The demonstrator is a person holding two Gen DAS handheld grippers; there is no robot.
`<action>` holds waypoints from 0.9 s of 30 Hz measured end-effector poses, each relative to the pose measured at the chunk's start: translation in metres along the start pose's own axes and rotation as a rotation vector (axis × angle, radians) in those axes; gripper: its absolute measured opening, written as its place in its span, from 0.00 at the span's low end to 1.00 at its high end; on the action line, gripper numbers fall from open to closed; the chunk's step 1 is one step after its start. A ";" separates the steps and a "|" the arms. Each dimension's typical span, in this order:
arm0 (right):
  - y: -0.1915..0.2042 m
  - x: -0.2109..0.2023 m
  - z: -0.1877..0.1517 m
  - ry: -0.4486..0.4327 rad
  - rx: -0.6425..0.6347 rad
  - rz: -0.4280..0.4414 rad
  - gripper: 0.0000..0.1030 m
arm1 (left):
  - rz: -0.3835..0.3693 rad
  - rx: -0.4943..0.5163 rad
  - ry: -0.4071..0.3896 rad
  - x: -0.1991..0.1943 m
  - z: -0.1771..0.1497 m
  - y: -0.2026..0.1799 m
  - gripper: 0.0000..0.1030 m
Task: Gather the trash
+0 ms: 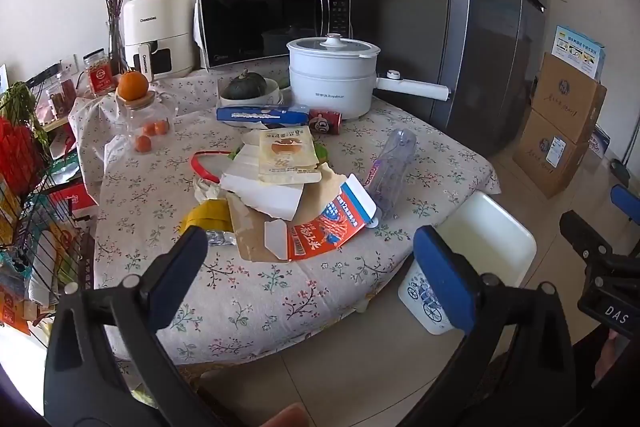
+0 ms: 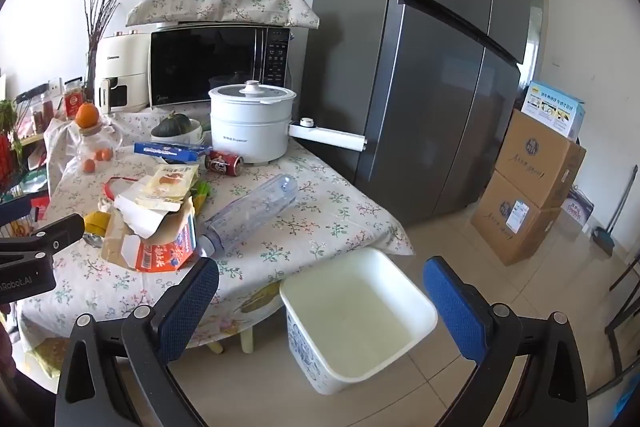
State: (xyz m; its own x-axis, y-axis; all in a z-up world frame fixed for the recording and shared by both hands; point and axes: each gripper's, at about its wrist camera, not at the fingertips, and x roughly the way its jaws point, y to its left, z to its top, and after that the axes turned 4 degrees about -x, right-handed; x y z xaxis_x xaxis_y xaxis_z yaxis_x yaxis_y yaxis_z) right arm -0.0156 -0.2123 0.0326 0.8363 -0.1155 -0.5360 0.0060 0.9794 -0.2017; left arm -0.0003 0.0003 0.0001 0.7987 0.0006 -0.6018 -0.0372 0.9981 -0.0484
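Trash pile: a heap of torn packaging sits in the middle of the table [image 1: 240,291], which is draped in a flowered cloth.
Carton: a crushed orange and blue milk carton [image 1: 332,223] lies at the heap's near edge, on a sheet of brown cardboard [image 1: 256,231].
Pouch: a flat beige snack pouch [image 1: 286,157] rests on top of white torn cardboard [image 1: 260,191].
Bottle: an empty clear plastic bottle [image 2: 252,211] lies on its side just right of the heap, its neck touching the carton.
Can: a red soda can [image 2: 224,163] lies tipped over behind the heap, near a long blue box [image 2: 172,150].
Bin: a white square bin [image 2: 356,319] stands on the floor, beside the table's right corner, open and bare inside.
Left gripper [image 1: 320,275]: released, blue pads spread wide, hovering above the table's near edge, nothing between them.
Right gripper [image 2: 320,299]: released, equally wide, framing the bin from above, touching nothing.
Behind: a white electric pot [image 1: 334,75], a microwave [image 1: 272,21] and a grey refrigerator [image 2: 420,67].
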 end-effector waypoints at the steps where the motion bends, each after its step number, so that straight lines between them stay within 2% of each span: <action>1: 0.000 -0.001 -0.001 0.002 -0.003 -0.005 1.00 | 0.002 0.000 -0.001 0.000 0.000 0.000 0.99; 7: 0.000 0.007 -0.002 0.038 0.024 0.033 1.00 | 0.002 -0.006 -0.008 -0.001 0.002 -0.002 0.99; 17: 0.000 0.005 -0.002 0.030 0.023 0.015 1.00 | -0.004 -0.007 -0.006 -0.001 -0.001 0.001 0.99; 27: -0.003 0.008 -0.003 0.049 0.028 0.003 1.00 | -0.016 0.003 0.059 0.010 -0.009 -0.004 0.99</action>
State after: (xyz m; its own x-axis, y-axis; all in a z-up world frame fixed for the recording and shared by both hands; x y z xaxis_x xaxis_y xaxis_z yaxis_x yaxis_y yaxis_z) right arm -0.0102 -0.2167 0.0265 0.8082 -0.1196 -0.5766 0.0192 0.9840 -0.1771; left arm 0.0020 -0.0046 -0.0129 0.7621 -0.0188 -0.6472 -0.0229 0.9982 -0.0560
